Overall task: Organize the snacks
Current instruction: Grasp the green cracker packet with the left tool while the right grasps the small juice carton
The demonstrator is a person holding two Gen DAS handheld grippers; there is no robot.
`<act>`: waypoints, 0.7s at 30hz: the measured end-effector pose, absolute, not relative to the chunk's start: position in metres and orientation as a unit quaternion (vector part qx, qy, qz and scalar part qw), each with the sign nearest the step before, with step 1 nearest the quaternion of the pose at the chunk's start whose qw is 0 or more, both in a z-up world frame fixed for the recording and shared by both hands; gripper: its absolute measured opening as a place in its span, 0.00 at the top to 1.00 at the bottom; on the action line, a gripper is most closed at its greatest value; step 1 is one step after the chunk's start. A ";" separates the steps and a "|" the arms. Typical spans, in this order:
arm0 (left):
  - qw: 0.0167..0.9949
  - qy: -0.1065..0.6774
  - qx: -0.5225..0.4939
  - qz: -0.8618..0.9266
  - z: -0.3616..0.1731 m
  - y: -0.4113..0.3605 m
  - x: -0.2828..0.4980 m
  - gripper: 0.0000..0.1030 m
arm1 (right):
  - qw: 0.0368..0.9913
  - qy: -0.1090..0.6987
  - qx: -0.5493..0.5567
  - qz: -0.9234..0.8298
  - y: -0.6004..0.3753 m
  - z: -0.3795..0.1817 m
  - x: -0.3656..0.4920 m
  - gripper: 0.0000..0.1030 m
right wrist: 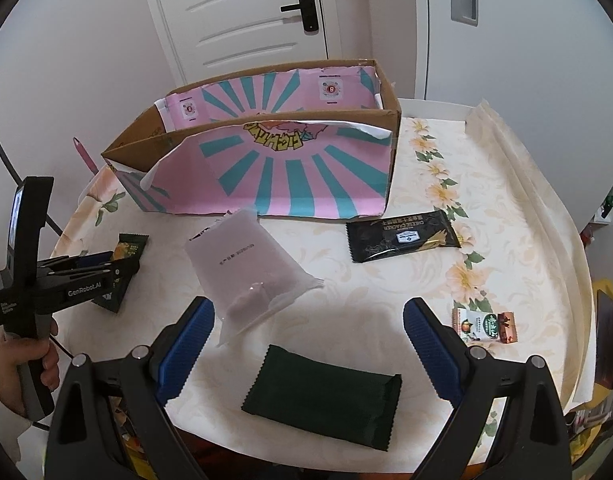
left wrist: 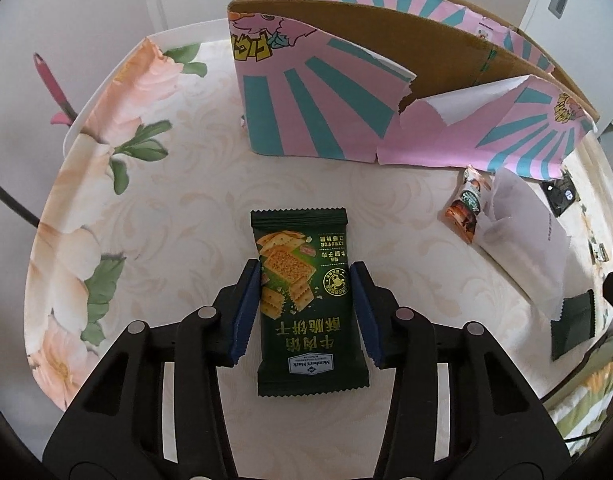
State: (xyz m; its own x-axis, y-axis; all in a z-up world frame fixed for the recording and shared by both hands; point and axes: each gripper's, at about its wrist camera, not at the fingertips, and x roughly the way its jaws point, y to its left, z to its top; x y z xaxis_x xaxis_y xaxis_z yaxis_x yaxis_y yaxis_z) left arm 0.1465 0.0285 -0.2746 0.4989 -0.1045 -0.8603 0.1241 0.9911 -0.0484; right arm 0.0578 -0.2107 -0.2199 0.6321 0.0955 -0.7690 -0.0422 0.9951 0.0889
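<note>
A dark green cracker packet (left wrist: 306, 304) lies on the table between the fingers of my left gripper (left wrist: 306, 312), whose pads sit just beside its long edges without squeezing it; it also shows in the right wrist view (right wrist: 126, 256). The left gripper (right wrist: 102, 270) is at the far left there. My right gripper (right wrist: 306, 356) is open and empty above a plain dark green packet (right wrist: 326, 392). A pink and teal cardboard box (right wrist: 266, 168), open on top, stands at the back; it also shows in the left wrist view (left wrist: 346, 92).
A white translucent pouch (right wrist: 250, 264), a black cheese cracker packet (right wrist: 402, 236) and a small brown and white snack packet (right wrist: 486, 326) lie on the floral tablecloth (right wrist: 386, 300). A white door (right wrist: 246, 12) is behind the table. The cloth is bunched along the right edge.
</note>
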 end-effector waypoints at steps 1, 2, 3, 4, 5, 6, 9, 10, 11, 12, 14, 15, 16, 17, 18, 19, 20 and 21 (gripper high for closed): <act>0.866 0.496 0.009 -0.067 -0.274 0.029 0.146 0.60 | 0.903 0.427 0.032 0.037 -0.210 -0.220 0.057 0.08; 0.866 0.495 0.009 -0.068 -0.273 0.030 0.146 0.60 | 0.903 0.427 0.032 0.037 -0.209 -0.220 0.057 0.08; 0.866 0.495 0.007 -0.069 -0.272 0.031 0.146 0.60 | 0.903 0.426 0.033 0.035 -0.209 -0.220 0.057 0.08; 0.867 0.494 0.007 -0.071 -0.271 0.034 0.149 0.60 | 0.904 0.425 0.034 0.031 -0.209 -0.220 0.056 0.08; 0.867 0.492 0.006 -0.072 -0.269 0.034 0.148 0.60 | 0.904 0.425 0.035 0.029 -0.209 -0.220 0.055 0.08; 0.869 0.490 0.005 -0.073 -0.266 0.035 0.148 0.60 | 0.904 0.424 0.036 0.027 -0.210 -0.220 0.055 0.08; 0.872 0.482 0.003 -0.082 -0.258 0.033 0.145 0.60 | 0.907 0.420 0.037 0.012 -0.213 -0.219 0.051 0.08; 0.873 0.481 0.003 -0.084 -0.256 0.032 0.143 0.60 | 0.907 0.419 0.038 0.007 -0.214 -0.218 0.050 0.08; 0.873 0.479 0.004 -0.087 -0.254 0.031 0.142 0.60 | 0.908 0.417 0.038 -0.004 -0.216 -0.218 0.048 0.08; 0.874 0.477 0.004 -0.090 -0.251 0.028 0.141 0.60 | 0.908 0.417 0.038 -0.012 -0.219 -0.217 0.046 0.08; 0.874 0.475 0.005 -0.096 -0.247 0.024 0.141 0.60 | 0.908 0.415 0.043 -0.032 -0.226 -0.216 0.044 0.08; 0.874 0.475 0.004 -0.100 -0.245 0.022 0.141 0.60 | 0.907 0.415 0.046 -0.046 -0.230 -0.217 0.042 0.09; 0.875 0.474 0.003 -0.103 -0.244 0.021 0.141 0.60 | 0.906 0.417 0.049 -0.060 -0.234 -0.217 0.041 0.09; 0.874 0.474 0.001 -0.106 -0.243 0.020 0.142 0.60 | 0.902 0.420 0.054 -0.081 -0.241 -0.219 0.041 0.09; 0.874 0.473 -0.001 -0.110 -0.241 0.018 0.140 0.60 | 0.900 0.422 0.061 -0.095 -0.246 -0.220 0.040 0.09; 0.874 0.473 -0.001 -0.112 -0.240 0.016 0.140 0.60 | 0.897 0.424 0.071 -0.106 -0.252 -0.222 0.039 0.10; 0.874 0.472 0.000 -0.114 -0.239 0.015 0.140 0.60 | 0.892 0.427 0.088 -0.121 -0.261 -0.225 0.039 0.12; 0.874 0.472 0.001 -0.117 -0.237 0.014 0.140 0.60 | 0.888 0.430 0.101 -0.130 -0.267 -0.228 0.039 0.15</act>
